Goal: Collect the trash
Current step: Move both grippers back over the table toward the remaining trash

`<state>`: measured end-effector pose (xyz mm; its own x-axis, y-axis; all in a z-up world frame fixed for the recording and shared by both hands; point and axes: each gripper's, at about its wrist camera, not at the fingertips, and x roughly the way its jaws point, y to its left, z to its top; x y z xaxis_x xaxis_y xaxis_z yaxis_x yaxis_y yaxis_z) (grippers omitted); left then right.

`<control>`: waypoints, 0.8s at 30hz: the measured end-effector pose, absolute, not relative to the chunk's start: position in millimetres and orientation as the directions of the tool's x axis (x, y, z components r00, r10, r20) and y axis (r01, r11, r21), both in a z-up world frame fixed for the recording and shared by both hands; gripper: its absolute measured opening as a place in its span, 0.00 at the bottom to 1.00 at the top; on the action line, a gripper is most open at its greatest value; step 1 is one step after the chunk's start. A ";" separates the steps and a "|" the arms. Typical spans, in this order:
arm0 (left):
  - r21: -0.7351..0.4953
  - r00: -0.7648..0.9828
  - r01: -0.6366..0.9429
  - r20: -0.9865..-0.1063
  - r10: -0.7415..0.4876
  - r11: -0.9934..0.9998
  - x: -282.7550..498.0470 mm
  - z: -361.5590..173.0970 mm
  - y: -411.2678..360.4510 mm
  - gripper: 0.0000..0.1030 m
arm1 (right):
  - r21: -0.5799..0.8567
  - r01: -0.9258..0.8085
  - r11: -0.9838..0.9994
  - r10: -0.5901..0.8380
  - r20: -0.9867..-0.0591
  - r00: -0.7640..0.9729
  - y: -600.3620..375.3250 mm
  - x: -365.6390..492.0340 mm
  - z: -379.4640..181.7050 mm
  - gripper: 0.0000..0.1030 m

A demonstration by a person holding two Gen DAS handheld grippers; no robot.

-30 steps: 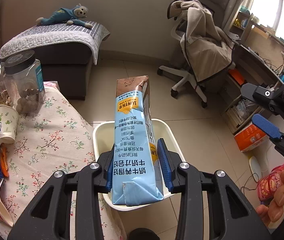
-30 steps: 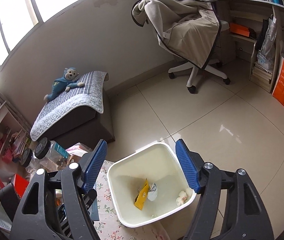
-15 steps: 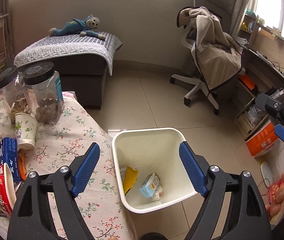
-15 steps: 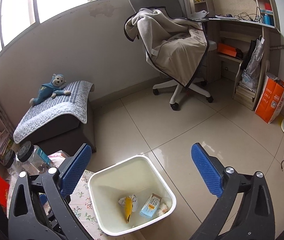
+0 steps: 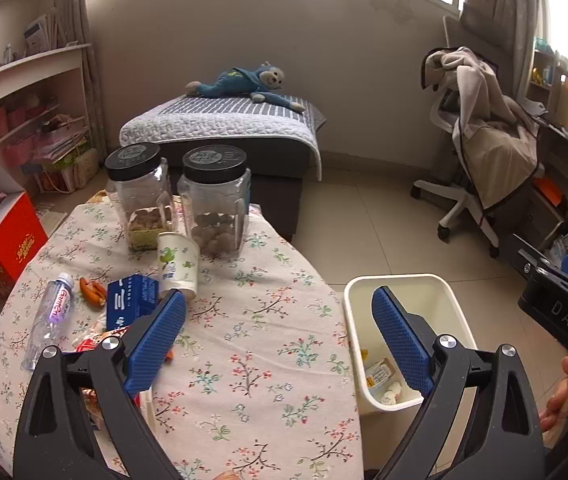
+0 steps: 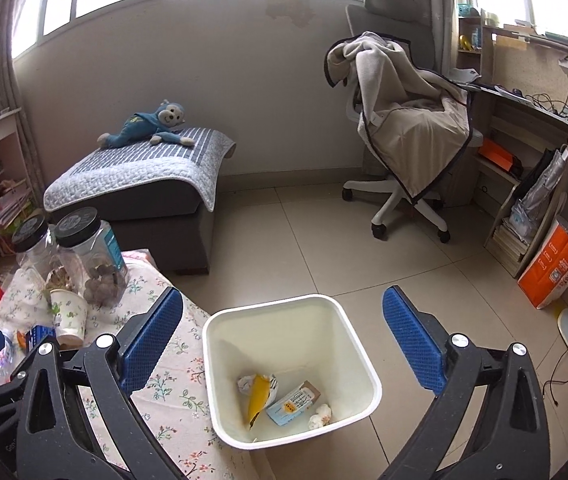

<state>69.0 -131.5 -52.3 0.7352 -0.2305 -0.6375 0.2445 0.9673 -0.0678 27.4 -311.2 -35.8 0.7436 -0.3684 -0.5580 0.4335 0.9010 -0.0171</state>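
red box (image 5: 2,236): sits off the left edge of my bench, lid flap up.
water bottle (image 5: 50,316): lying on its side near the bench's left edge, cap pointing toward the far side.
blue carton (image 5: 132,300): flat on the floral cloth just right of the bottle, partly behind my left claw's finger. An orange wrapper (image 5: 92,289) sits between it and the bottle.
paper cup (image 5: 177,264): standing mid-bench, right in front of the two jars.
jars (image 5: 214,204): two clear ones with black lids at the far edge of the bench (image 5: 252,360), side by side, both with round snacks in the bottom.
left claw (image 5: 278,338): over the right part of the bench, jaws have just been opening and now stand wide apart, nothing between them.
trash bin (image 6: 366,364): white, on the floor tight against the bench's right edge.
milk carton (image 6: 294,398): lying at the bottom of the bin, next to a yellow wrapper (image 6: 258,396) and a crumpled white wad (image 6: 320,414).
right claw (image 6: 282,340): hanging above the bin, jaws spread as wide as they go, totally empty.
office chair (image 6: 404,136): way over by the far wall, blanket thrown on it.
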 end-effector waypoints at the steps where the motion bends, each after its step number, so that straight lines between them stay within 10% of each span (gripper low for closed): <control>1: -0.064 0.735 0.231 -0.643 -0.217 0.971 68.9 -53.2 -122.6 0.89 | -0.027 0.417 0.909 -0.359 -0.560 0.747 -303.2 29.3 -36.6 0.93; 24: -0.068 0.418 -0.029 -0.907 -0.050 0.997 98.2 -120.3 72.7 0.88 | -0.014 0.101 0.995 -0.080 -0.710 0.699 -166.7 85.6 -72.9 0.93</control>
<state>98.2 72.7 -120.3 0.4185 -0.0498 -0.9069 -0.0293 0.9972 -0.0683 85.6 -166.7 -72.9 0.6992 -0.0804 -0.7104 0.1006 0.9948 -0.0136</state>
